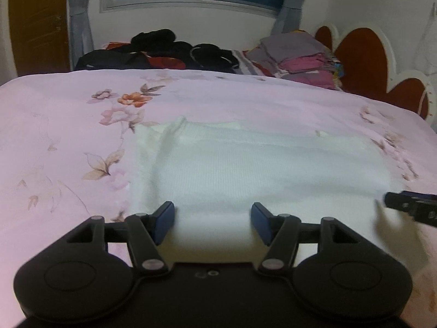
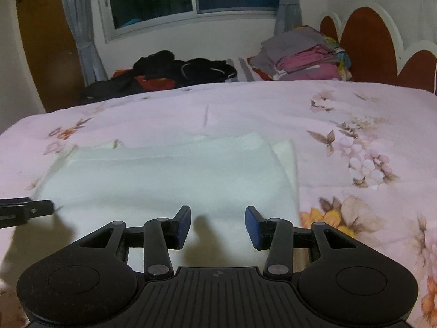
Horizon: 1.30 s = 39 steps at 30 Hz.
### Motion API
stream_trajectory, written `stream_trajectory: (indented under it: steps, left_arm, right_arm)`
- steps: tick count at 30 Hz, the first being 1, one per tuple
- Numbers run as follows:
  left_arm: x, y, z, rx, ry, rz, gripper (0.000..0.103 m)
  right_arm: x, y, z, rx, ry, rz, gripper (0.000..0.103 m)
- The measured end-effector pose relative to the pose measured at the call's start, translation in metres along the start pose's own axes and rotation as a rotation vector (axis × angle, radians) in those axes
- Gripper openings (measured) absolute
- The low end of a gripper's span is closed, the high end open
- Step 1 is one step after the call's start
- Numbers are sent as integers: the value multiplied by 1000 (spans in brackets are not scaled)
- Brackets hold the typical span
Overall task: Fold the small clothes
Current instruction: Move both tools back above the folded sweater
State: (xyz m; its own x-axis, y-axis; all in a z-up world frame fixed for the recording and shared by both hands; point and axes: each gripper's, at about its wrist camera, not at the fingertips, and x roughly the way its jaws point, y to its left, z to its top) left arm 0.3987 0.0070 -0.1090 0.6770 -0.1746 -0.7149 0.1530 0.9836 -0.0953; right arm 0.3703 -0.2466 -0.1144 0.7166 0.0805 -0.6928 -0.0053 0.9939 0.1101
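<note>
Two tongs, left tongs (image 1: 212,220) and right tongs (image 2: 217,225), hover apart and empty over the near edge of the white knitted garment (image 1: 245,169), lying crosswise on the bed (image 1: 68,125).

White garment (image 1: 245,169): soft knit cloth, fine ribbing, matt. Bedsheet (image 1: 68,136) under it: smooth thin cloth, floral print, matt. Left gripper (image 1: 212,221) and right gripper (image 2: 217,227), near edge of garment: matt black plastic, blue rubbery pads (image 1: 164,224), dull metal pivot pins.
</note>
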Motion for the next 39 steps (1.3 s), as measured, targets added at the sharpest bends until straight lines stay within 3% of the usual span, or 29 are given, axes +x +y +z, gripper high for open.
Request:
stream_trajectory:
  steps: [6, 14, 17, 21, 27, 32, 39]
  left_arm:
    - [-10, -10, -21, 30, 31, -38, 63]
    - [-15, 13, -49, 58, 45, -14, 63]
    - [-21, 14, -51, 43, 52, -17, 63]
    - [-21, 11, -57, 88, 48, -8, 64]
    - [-24, 15, -49, 41, 76, -16, 64]
    - [-28, 13, -48, 34, 89, -10, 67]
    - [-43, 22, -45, -88, 117, -46, 72]
  right_arm:
    - [-7, 21, -19, -30, 39, 3, 44]
    - [-15, -8, -51, -4, 106, -108, 44]
    - [-28, -12, -55, 38, 92, -102, 44]
    - [-25, -10, -63, -5, 116, -132, 44]
    - [-36, -7, -60, 63, 80, -106, 44]
    - [-29, 2, -62, 34, 115, -131, 44]
    - [-41, 19, -51, 28, 79, -68, 44]
